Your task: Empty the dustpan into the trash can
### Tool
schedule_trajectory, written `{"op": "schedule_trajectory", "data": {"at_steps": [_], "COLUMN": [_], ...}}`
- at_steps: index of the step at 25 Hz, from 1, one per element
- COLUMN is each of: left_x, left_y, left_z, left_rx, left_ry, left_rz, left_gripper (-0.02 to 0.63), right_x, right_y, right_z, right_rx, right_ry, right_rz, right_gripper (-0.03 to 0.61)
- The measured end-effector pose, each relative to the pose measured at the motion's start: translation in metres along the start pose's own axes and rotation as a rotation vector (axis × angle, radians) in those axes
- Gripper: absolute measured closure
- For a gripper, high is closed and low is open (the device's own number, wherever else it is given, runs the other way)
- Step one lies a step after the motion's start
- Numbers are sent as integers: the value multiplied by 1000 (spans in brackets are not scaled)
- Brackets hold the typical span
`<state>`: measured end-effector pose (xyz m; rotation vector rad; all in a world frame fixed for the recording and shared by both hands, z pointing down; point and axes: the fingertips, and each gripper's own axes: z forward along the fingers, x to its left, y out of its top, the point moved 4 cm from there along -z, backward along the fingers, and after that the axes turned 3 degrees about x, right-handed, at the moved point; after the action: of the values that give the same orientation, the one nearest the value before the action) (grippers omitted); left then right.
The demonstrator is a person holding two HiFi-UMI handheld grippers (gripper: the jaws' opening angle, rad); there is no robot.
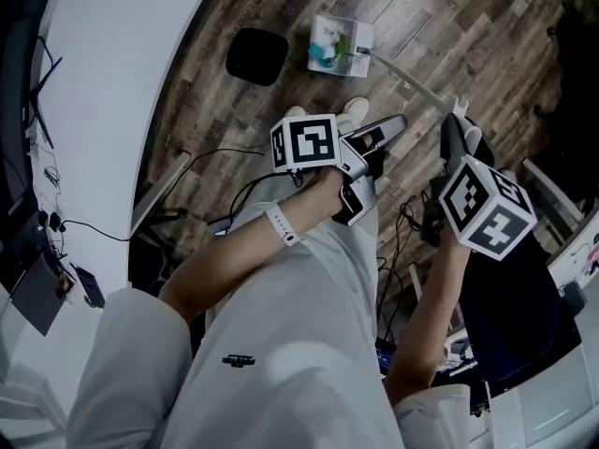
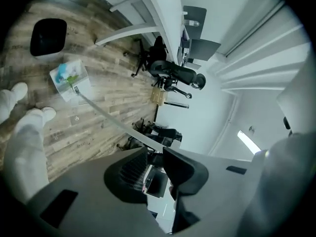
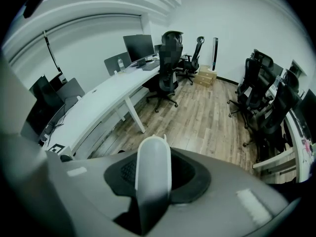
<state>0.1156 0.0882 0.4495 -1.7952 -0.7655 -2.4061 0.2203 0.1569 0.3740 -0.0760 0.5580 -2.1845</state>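
A long-handled dustpan point(image 1: 339, 45) rests on the wood floor with blue and green litter in its clear pan. Its thin handle point(image 1: 412, 87) slants up to my right gripper point(image 1: 459, 131), which is shut on the white handle end point(image 3: 153, 172). A black trash can point(image 1: 255, 56) stands on the floor just left of the pan. My left gripper point(image 1: 374, 152) hovers below the handle, apart from it, with its jaws open and nothing between them. In the left gripper view point(image 2: 155, 164) the pan point(image 2: 69, 80) and the can point(image 2: 48, 36) lie at the upper left.
A long white desk point(image 1: 103, 82) curves along the left, with cables on the floor beside it. The person's white shoes point(image 1: 354, 110) stand close to the pan. A black office chair point(image 1: 524, 316) is at the right, and several more chairs point(image 3: 256, 93) line the room.
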Motion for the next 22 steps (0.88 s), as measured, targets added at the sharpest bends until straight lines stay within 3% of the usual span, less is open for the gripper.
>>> {"op": "schedule_trajectory", "data": {"at_steps": [9, 16, 19, 22], "left_x": [1, 2, 3, 2], "left_y": [-17, -34, -38, -38], "left_z": [33, 52, 54, 53], "left_rx": [45, 35, 39, 41], "left_ry": [-127, -229, -242, -235], "left_rz": [-234, -483, -538, -538], "left_gripper": [440, 371, 371, 395], "right_x": [4, 9, 15, 21], "right_y": [-7, -18, -25, -30], "right_z": [-37, -52, -58, -61], "right_rx": [-32, -44, -43, -45], "right_ry": [-23, -31, -32, -30], "right_rz": [15, 37, 45, 53], "right_gripper": [465, 465, 465, 465]}}
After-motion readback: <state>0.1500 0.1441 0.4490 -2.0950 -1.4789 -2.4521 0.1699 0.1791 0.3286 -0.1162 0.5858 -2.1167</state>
